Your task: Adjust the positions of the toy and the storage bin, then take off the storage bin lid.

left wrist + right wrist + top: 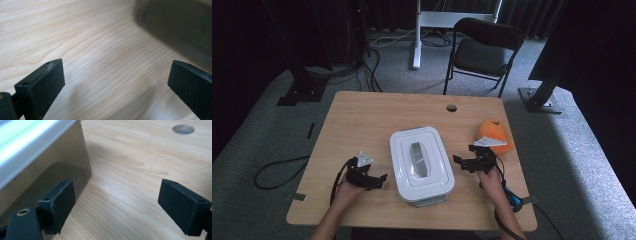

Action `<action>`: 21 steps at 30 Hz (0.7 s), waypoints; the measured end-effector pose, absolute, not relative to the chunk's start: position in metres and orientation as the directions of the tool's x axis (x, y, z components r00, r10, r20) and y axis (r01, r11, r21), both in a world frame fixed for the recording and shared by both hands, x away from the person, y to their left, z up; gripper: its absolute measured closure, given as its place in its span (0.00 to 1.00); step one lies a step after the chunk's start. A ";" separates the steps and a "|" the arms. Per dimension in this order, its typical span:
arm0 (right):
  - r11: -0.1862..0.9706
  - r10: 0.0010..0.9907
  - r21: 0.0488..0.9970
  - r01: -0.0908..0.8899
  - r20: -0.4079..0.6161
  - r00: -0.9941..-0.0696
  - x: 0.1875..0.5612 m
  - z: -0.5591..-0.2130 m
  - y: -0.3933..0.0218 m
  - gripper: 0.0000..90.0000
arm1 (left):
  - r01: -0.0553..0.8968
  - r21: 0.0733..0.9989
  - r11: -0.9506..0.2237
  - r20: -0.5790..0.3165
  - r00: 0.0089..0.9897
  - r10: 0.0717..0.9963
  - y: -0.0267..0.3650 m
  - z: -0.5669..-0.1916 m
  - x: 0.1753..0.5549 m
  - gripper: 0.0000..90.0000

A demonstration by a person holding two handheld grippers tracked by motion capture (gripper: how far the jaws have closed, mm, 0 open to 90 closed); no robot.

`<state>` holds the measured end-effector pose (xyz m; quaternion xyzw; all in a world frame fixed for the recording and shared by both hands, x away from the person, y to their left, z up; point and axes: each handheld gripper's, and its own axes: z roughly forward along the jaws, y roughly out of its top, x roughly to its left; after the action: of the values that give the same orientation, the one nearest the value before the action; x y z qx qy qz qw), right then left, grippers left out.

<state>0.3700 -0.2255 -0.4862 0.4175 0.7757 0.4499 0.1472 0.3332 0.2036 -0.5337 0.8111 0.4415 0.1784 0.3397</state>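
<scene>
Flanking the lidded white container point(421, 164) at mid-tabletop point(362, 115), the left hand-held gripper point(373, 180) rests wide open, holding nothing. Right of it, the right hand-held gripper point(466, 161) gapes equally, beside an orange toy point(495, 134). The lid is still on; gripping and opening likely remain.

The box point(180, 27) is a dark blur in the left gripper view.

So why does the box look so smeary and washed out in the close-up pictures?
In the left gripper view the box is a blurred dark shape, too near to focus; in the right gripper view its lid glares white while its clear wall mirrors the table.
</scene>
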 end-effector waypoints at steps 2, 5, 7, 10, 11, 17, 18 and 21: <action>0.239 0.781 0.829 0.506 0.146 -0.607 0.368 -0.480 -0.228 0.15 | 0.608 0.701 -0.372 -0.006 0.527 0.850 0.212 -0.536 0.332 0.02; 0.205 0.780 0.842 0.498 0.167 -0.603 0.363 -0.470 -0.232 0.15 | 0.623 0.695 -0.360 -0.004 0.504 0.864 0.225 -0.538 0.329 0.02; 0.181 0.772 0.850 0.495 0.189 -0.607 0.359 -0.462 -0.234 0.15 | 0.630 0.698 -0.340 -0.009 0.483 0.876 0.233 -0.538 0.326 0.02; 0.148 0.762 0.863 0.484 0.212 -0.612 0.352 -0.448 -0.236 0.15 | 0.640 0.698 -0.322 -0.011 0.459 0.888 0.244 -0.538 0.324 0.02; 0.141 0.762 0.867 0.478 0.214 -0.611 0.350 -0.443 -0.236 0.14 | 0.643 0.698 -0.315 -0.013 0.451 0.892 0.247 -0.538 0.324 0.02; 0.118 0.756 0.876 0.467 0.226 -0.614 0.338 -0.418 -0.233 0.15 | 0.656 0.692 -0.300 -0.018 0.431 0.902 0.259 -0.540 0.322 0.02; 0.111 0.756 0.878 0.465 0.229 -0.613 0.336 -0.414 -0.232 0.15 | 0.660 0.688 -0.301 -0.018 0.430 0.903 0.262 -0.541 0.321 0.02; 0.119 0.743 0.881 0.458 0.227 -0.630 0.329 -0.404 -0.224 0.15 | 0.664 0.684 -0.301 -0.016 0.427 0.904 0.265 -0.542 0.320 0.02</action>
<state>0.3291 -0.2238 -0.4041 0.4083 0.7355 0.5233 0.1361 0.3202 0.2654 -0.5424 0.7839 0.5001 0.1905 0.3150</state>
